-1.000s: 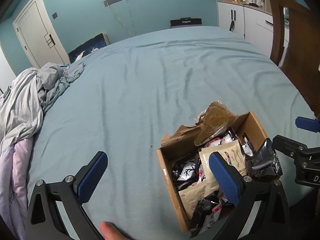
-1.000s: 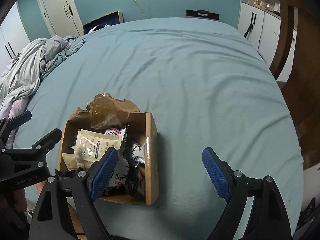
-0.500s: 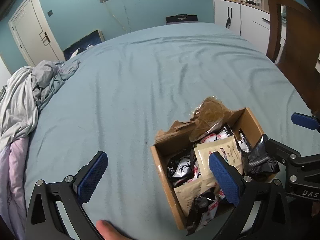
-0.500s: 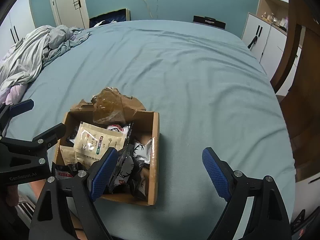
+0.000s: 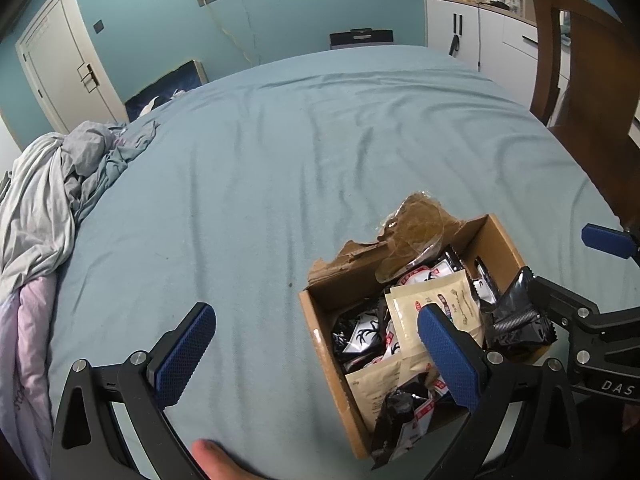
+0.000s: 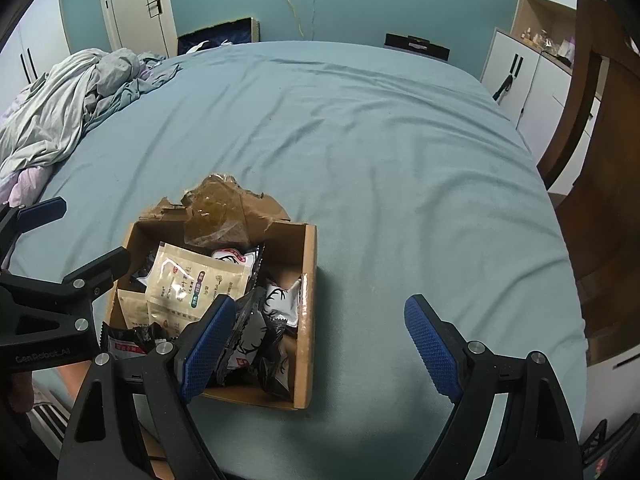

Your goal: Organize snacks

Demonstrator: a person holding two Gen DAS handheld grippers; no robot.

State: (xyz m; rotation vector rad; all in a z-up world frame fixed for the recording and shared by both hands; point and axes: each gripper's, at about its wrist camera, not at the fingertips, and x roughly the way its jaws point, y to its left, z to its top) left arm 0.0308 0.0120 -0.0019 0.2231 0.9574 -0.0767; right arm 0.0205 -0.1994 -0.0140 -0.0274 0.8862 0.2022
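Observation:
An open cardboard box (image 5: 320, 344) (image 6: 306, 288) sits on the blue bed sheet near the front edge, full of snack packets: beige pouches (image 5: 440, 304) (image 6: 192, 280) and black-and-white packets (image 5: 360, 328) (image 6: 280, 300). A crumpled brown plastic wrapper (image 5: 416, 232) (image 6: 216, 208) lies over its torn far flap. My left gripper (image 5: 316, 356) is open and empty above the box's left side. My right gripper (image 6: 320, 348) is open and empty above the box's right side.
A heap of grey and lilac bedding (image 5: 48, 184) (image 6: 68, 96) lies at the left of the bed (image 5: 320, 140). A wooden chair (image 5: 580, 60) and white cabinets (image 6: 520, 76) stand at the right. A door (image 5: 60, 76) is at the back left.
Both grippers have shifted slightly, so the box now sits a little lower and more central in view. Both stay open and empty. The box has not moved.

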